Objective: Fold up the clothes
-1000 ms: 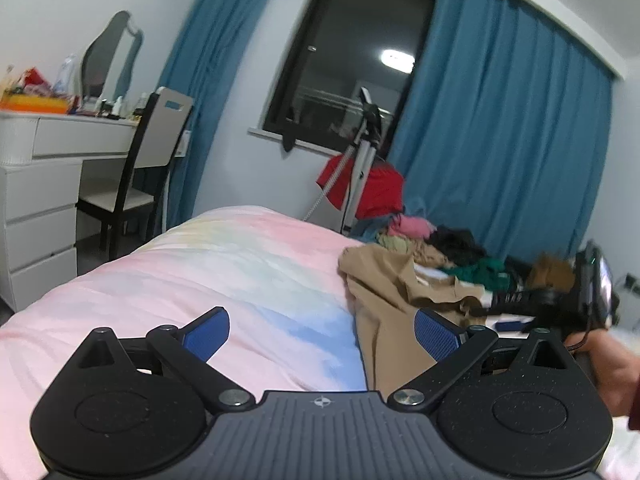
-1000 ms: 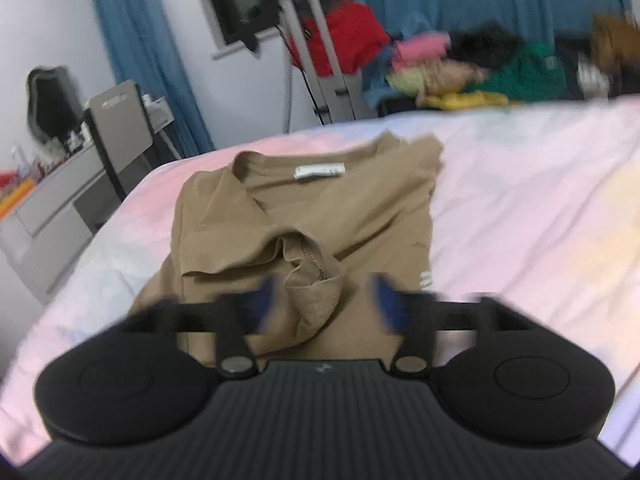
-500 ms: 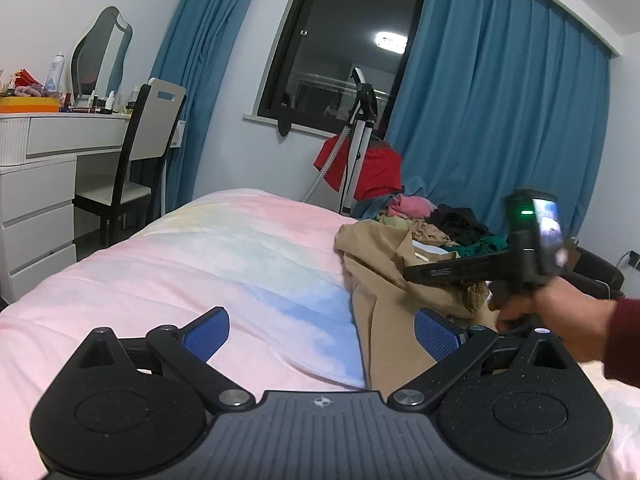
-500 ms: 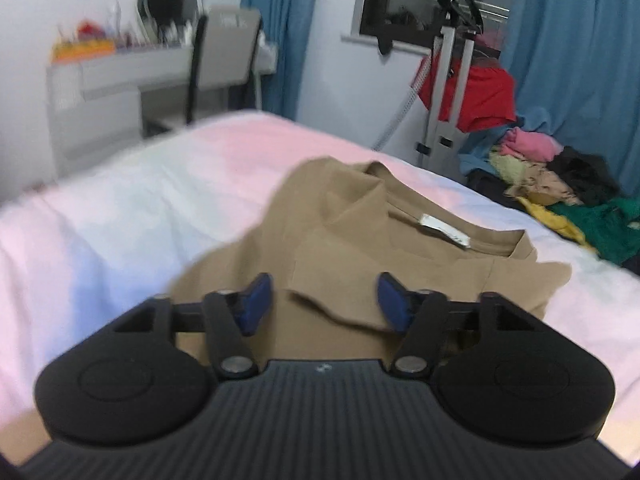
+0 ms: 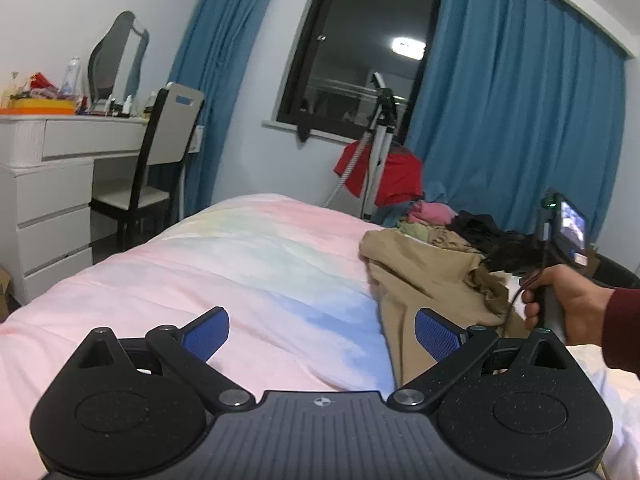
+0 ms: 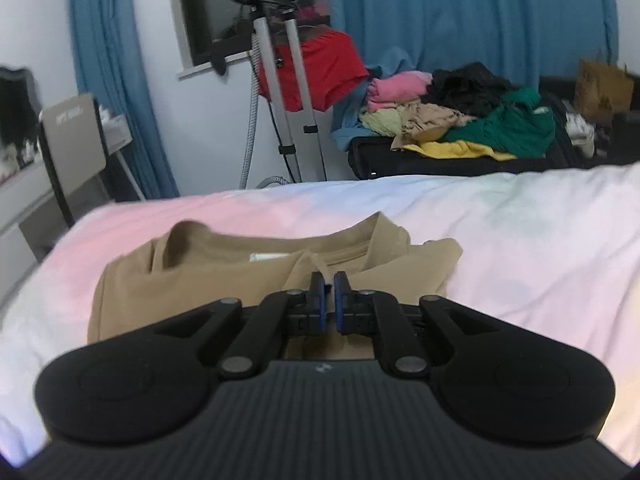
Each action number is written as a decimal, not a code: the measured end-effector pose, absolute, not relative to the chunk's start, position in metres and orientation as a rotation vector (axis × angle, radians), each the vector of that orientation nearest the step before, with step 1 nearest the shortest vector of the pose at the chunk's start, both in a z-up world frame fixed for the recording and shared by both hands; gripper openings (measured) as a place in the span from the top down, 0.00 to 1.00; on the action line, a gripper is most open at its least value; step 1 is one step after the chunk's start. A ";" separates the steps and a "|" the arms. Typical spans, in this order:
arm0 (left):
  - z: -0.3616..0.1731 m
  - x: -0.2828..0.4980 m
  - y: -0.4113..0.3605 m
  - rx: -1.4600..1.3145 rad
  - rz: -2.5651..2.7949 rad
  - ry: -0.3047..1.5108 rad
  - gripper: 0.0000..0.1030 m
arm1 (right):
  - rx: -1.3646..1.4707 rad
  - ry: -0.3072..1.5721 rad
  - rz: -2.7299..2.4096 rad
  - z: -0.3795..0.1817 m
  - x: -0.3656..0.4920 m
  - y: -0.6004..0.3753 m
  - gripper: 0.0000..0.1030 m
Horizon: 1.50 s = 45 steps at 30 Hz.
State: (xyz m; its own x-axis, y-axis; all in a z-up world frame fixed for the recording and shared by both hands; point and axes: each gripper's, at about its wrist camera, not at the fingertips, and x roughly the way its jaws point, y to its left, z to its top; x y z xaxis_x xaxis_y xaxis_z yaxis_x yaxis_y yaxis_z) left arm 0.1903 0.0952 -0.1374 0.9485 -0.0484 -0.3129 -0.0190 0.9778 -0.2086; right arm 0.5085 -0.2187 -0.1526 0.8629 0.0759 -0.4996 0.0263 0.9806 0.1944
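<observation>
Since half a second ago my right gripper (image 6: 328, 294) has closed from spread to pinching a fold of the tan shirt (image 6: 224, 280), shirt lying on the pastel bed (image 5: 248, 264), my left gripper (image 5: 320, 332) spread wide, holding nothing, above the bedcover.

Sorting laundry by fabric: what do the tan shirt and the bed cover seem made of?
The tan shirt looks like matte cotton knit: soft creases, a ribbed collar. The bed cover seems a soft, slightly puffy woven or microfibre quilt, pastel-dyed and without shine; the exact fibre cannot be told.
</observation>
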 end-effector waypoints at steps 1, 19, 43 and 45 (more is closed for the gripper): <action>-0.138 0.191 0.095 -0.210 -0.009 0.324 0.03 | 0.208 0.542 0.035 -0.152 0.509 -0.221 0.78; -0.104 0.134 0.068 -0.169 -0.063 0.307 0.03 | 0.325 0.416 0.217 -0.071 0.161 -0.223 0.22; -0.134 0.026 -0.026 0.170 -0.282 0.662 0.54 | 0.570 0.658 0.139 -0.131 0.063 -0.267 0.22; -0.138 0.031 -0.025 0.166 -0.275 0.688 0.56 | 0.574 0.665 0.152 -0.131 0.062 -0.265 0.22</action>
